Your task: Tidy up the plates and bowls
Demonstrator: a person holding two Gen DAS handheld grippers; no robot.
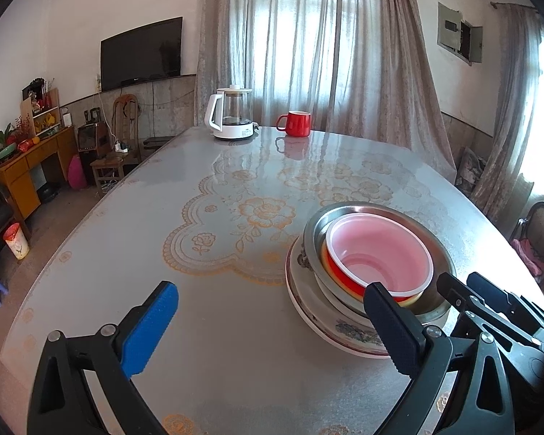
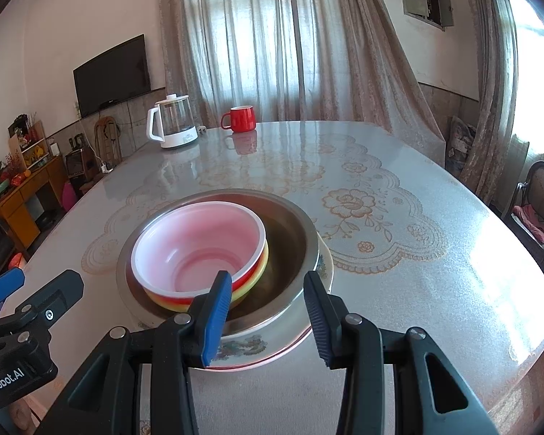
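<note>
A nested stack stands on the table: a flowered plate [image 2: 257, 344] at the bottom, on it a steel bowl [image 2: 290, 239], and inside that a red-and-yellow plastic bowl [image 2: 199, 250] with a pink inside. My right gripper [image 2: 268, 320] hovers at the stack's near edge, open, with the steel rim showing in the gap between its fingers and neither pad pressing on it. My left gripper [image 1: 272, 326] stands wide open to the left of the stack [image 1: 373, 264], above bare tabletop; its dark finger [image 1: 391, 330] overlaps the plate's near edge in the left wrist view.
A white-based glass kettle [image 1: 232, 114] and a red mug [image 1: 295, 123] stand at the table's far edge. The tabletop [image 1: 199, 253] has a glossy floral cover. A chair [image 2: 540, 195] stands beyond the table on the right, and curtains hang behind.
</note>
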